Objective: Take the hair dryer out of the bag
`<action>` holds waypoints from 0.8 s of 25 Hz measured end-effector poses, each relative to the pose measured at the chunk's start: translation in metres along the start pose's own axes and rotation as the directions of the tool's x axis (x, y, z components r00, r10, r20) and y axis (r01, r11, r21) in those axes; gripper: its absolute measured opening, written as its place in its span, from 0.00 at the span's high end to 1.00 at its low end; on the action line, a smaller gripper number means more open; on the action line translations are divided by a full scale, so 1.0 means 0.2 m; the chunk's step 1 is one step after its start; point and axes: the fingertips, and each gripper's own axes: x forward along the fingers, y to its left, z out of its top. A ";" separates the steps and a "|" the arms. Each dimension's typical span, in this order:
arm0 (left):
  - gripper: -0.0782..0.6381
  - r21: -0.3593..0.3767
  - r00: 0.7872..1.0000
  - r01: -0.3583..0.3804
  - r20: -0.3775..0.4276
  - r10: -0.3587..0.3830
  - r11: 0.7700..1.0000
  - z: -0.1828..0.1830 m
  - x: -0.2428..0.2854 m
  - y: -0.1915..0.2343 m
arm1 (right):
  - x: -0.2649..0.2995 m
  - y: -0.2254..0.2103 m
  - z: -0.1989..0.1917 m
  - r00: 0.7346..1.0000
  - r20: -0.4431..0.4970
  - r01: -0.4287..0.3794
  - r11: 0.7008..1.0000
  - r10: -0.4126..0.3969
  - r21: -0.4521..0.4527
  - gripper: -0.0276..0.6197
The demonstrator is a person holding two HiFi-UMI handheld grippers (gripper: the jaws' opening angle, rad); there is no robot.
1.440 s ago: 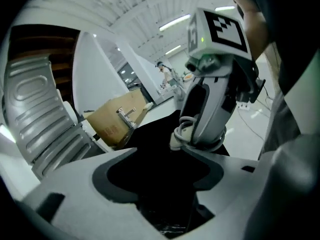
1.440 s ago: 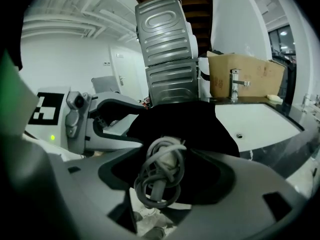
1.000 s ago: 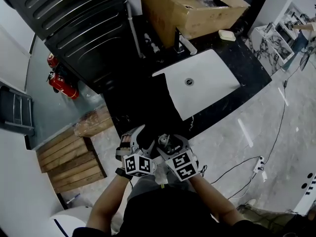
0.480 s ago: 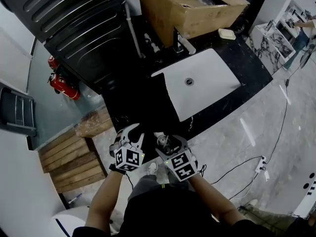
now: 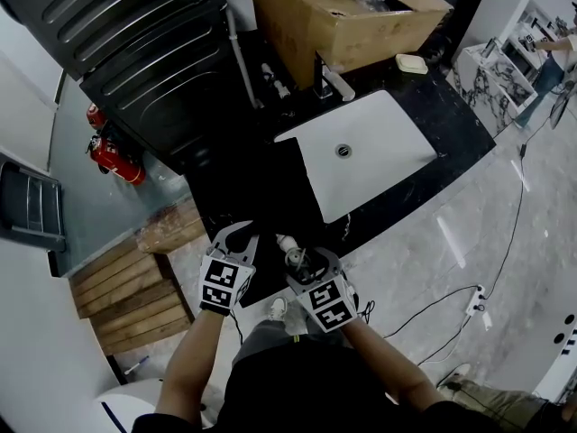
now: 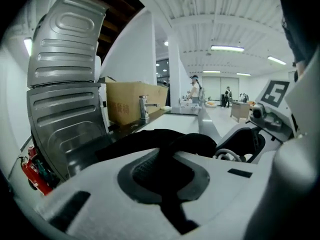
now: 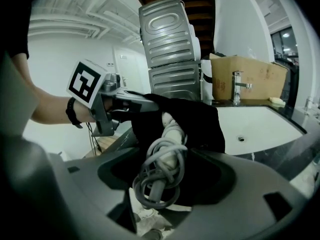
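Note:
A black bag [image 5: 261, 188] lies on the dark counter beside the sink, its near end hanging over the front edge. My left gripper [image 5: 236, 234] is shut on the bag's black cloth [image 6: 165, 139], which fills the gap between its jaws [image 6: 162, 169]. My right gripper [image 5: 302, 262] is shut on the hair dryer [image 7: 170, 129], a white handle wound with a grey coiled cord. The handle sticks out of the bag's mouth [image 7: 200, 119], and the rest of the dryer is hidden inside. The left gripper [image 7: 130, 96] holds the bag's edge just left of the dryer.
A white sink [image 5: 361, 152] with a tap [image 5: 329, 79] lies right of the bag. Behind it stand a cardboard box [image 5: 343, 7] and a soap bar [image 5: 415, 63]. Ribbed dark metal panels [image 5: 135, 34], red extinguishers [image 5: 113, 152] and wooden pallets [image 5: 126, 291] are at left. A cable [image 5: 451, 300] runs across the floor.
My left gripper has rolled, shifted left and slightly up, and its jaws have gone from wide open to shut on the bag's edge. The right gripper has kept still with the dryer.

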 end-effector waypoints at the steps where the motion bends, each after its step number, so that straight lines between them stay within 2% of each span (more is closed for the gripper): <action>1: 0.86 -0.013 1.000 -0.002 0.014 0.002 1.000 0.02 0.00 0.01 | 0.00 0.00 0.01 1.000 0.006 0.005 1.000 -0.005 -0.003 0.50; 9: 0.86 -0.063 0.995 0.014 0.097 -0.007 0.998 0.17 -0.04 -0.01 | 0.03 0.00 0.08 0.999 0.016 0.044 0.998 -0.043 -0.050 0.50; 17: 0.86 -0.045 0.988 0.038 0.148 -0.031 0.998 0.30 -0.04 -0.04 | 0.06 -0.01 0.13 0.991 0.037 0.129 0.990 -0.127 -0.055 0.50; 20: 0.86 -0.026 0.988 0.043 0.152 -0.039 0.999 0.31 -0.05 -0.06 | 0.05 -0.01 0.16 0.989 0.058 0.140 0.990 -0.138 -0.020 0.50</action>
